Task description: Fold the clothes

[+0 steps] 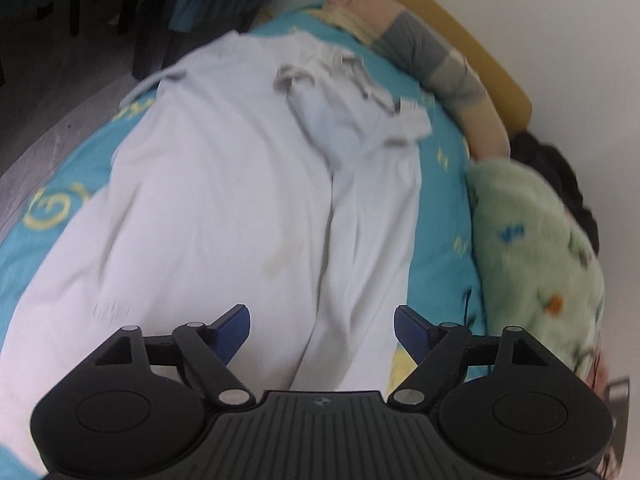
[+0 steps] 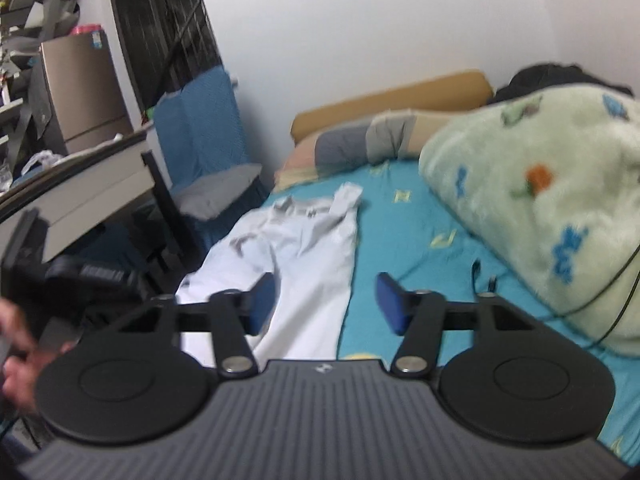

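The near end of the white garment [image 1: 224,208] is being hidden behind the left gripper [image 1: 322,330]. A hand [image 2: 16,356], blurred, is being cut off at the right wrist view's left edge.

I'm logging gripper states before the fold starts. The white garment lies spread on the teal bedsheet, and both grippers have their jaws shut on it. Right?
Not quite. The white garment does lie on the teal bedsheet, but both wrist views show the left gripper and right gripper with jaws open, holding nothing.
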### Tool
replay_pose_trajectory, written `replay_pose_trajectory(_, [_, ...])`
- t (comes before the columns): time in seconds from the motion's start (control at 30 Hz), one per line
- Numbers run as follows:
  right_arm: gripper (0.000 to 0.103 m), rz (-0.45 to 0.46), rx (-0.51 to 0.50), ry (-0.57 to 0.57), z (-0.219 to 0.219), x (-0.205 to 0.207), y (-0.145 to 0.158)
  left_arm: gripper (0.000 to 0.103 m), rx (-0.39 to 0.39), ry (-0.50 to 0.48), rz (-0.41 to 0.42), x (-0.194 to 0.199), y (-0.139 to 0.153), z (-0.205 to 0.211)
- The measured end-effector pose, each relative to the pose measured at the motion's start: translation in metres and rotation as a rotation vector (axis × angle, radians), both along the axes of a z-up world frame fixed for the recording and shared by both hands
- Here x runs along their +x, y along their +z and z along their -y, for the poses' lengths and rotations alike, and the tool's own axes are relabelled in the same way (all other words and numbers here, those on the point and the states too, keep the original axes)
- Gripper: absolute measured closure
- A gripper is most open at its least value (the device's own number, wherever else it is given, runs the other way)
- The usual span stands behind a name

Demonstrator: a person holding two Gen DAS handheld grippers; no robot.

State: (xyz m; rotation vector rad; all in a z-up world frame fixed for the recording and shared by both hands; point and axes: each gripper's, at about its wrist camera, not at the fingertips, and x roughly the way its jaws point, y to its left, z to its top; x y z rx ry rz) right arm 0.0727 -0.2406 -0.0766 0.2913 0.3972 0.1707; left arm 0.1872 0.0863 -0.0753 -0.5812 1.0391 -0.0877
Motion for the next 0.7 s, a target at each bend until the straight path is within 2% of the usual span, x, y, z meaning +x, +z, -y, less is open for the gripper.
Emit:
replay_pose_trajectory(0.1, [0.052,0.051,0.001,-0.001,0.005,0.003,0.005,0.021,0.051,0.035,0.051,0.039,-0.002,0.01])
replay_pose_trajectory(0.17, [0.026,0.085,-0.035,0.011,0.003,0.008,0.007,0.021,0.079,0.048,0.062,0.067,-0.013,0.017])
replay_pose_trajectory(0.2, [0.002,0.101,-0.038,0.013,0.002,0.011,0.007,0.021,0.093,0.054,0.066,0.08,-0.019,0.021])
replay_pose_trajectory(0.27, [0.0,0.115,-0.035,-0.003,0.003,0.021,0.003,0.021,0.095,0.052,0.08,0.105,-0.037,0.026])
replay_pose_trajectory(0.33, [0.0,0.093,-0.014,-0.018,0.006,0.036,-0.005,0.022,0.116,0.064,0.097,0.127,-0.054,0.031])
replay_pose_trajectory(0.5, [0.0,-0.017,0.044,-0.1,0.022,0.072,-0.037,0.036,0.136,0.083,0.102,0.174,-0.089,0.036])
replay_pose_trajectory(0.6, [0.0,-0.07,0.078,-0.135,0.027,0.084,-0.052,0.06,0.194,0.074,0.097,0.192,-0.095,0.04])
replay_pose_trajectory(0.67, [0.0,-0.098,0.114,-0.141,0.03,0.09,-0.06,0.1,0.278,0.013,0.132,0.202,-0.089,0.047])
replay_pose_trajectory(0.7, [0.0,-0.105,0.124,-0.135,0.03,0.092,-0.064,0.1,0.337,-0.016,0.154,0.208,-0.086,0.05])
